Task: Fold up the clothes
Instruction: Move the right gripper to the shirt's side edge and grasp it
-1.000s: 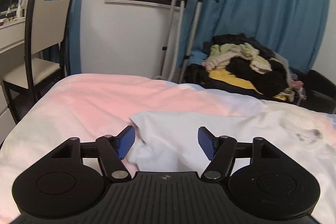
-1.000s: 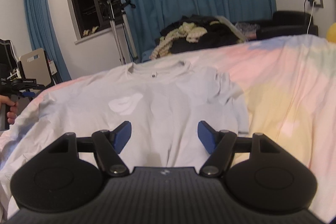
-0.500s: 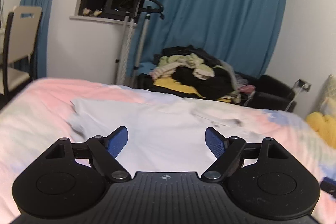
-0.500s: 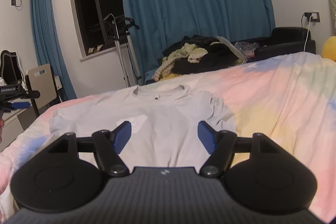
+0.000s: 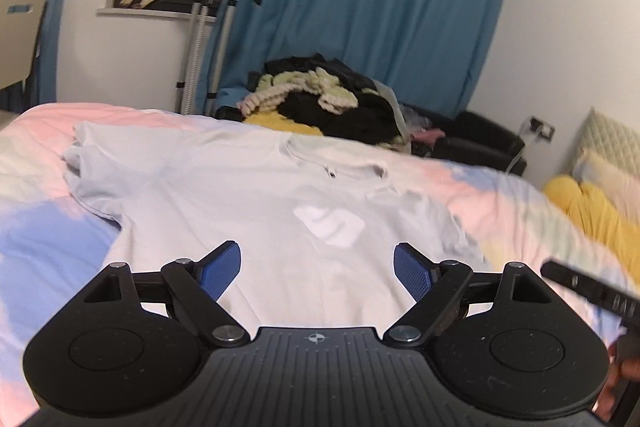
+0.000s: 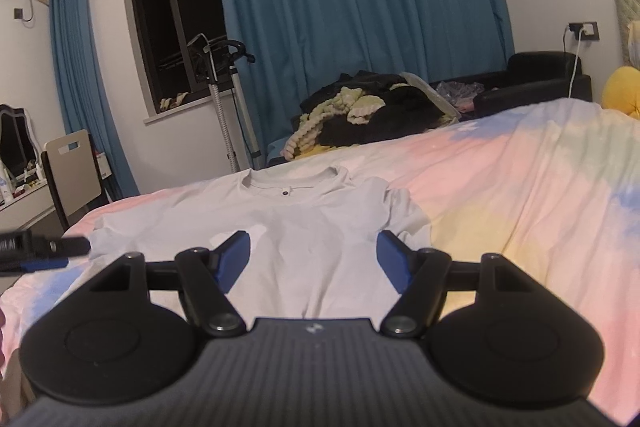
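**Shirt flat on bed, both grippers clear of it**

Shirt (image 5: 248, 211): pale T-shirt, spread front-up on the pastel bedcover (image 6: 520, 211), collar toward the far edge, sleeves out to either side, white print on the chest. No fold is visible in it. This lay fits a garment spread ready for folding; it fits equally one opened flat again, and the pictures do not settle which.

Left gripper (image 5: 318, 269): jaws wide, holding nothing, hovering above the lower body of the shirt. Right gripper (image 6: 314, 259): jaws wide, holding nothing, near the hem, aimed at the collar. Each tool shows at the edge of the other's view.

Judgement on method: any fold should take a sleeve or side seam cleanly at its edge, pinching one layer of shirt without catching the bedcover, and carry it low so the cloth does not drag or bunch. The left sleeve is slightly rumpled and wants smoothing.

Change from one second earlier: the left wrist view then faced the chair (image 6: 72, 167) and only the shirt's left sleeve; it now faces the whole shirt. The right view has drawn back, showing more bed.

Beyond: clothes pile (image 6: 360, 115), blue curtain (image 5: 360, 7).
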